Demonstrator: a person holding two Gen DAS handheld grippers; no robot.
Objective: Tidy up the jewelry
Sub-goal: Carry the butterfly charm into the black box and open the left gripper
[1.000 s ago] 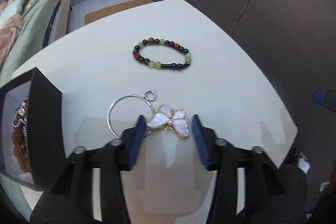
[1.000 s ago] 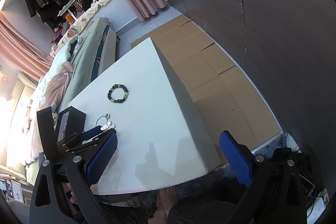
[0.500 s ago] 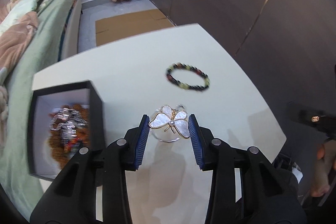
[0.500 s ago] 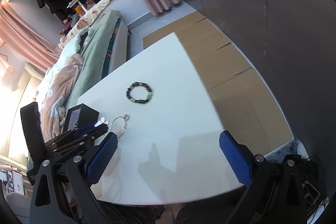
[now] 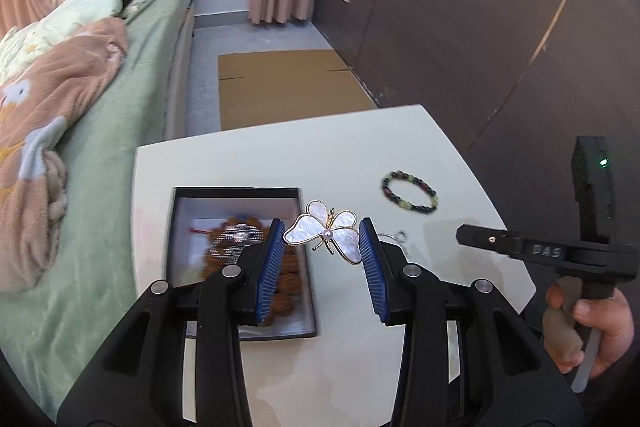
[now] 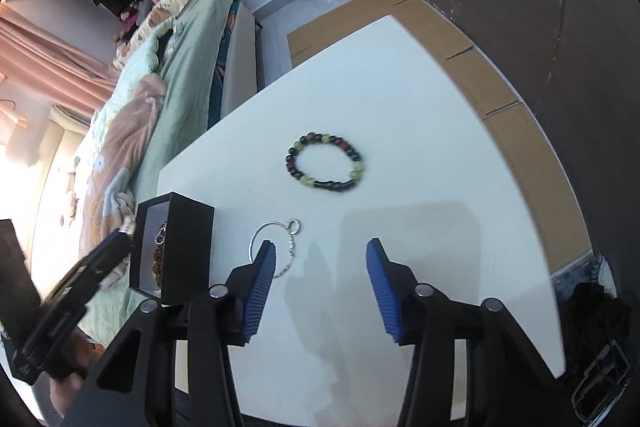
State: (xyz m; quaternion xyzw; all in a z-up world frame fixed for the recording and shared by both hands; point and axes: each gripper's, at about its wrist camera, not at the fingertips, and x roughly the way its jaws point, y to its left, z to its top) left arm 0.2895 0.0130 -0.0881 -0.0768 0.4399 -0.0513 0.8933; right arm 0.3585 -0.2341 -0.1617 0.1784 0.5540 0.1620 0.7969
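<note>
My left claw (image 5: pixel 322 251) pinched the butterfly brooch (image 5: pixel 323 236) above the box's (image 5: pixel 236 191) edge; my right claw (image 6: pixel 321 287) hung wide open, holding nothing, the bracelet (image 6: pixel 325 162) at its twelve o'clock.

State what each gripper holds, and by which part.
The left gripper holds the butterfly pendant, pinched by its two outer wing edges between the blue pads, lifted near the open jewelry box. The right gripper is open and holds nothing.
</note>
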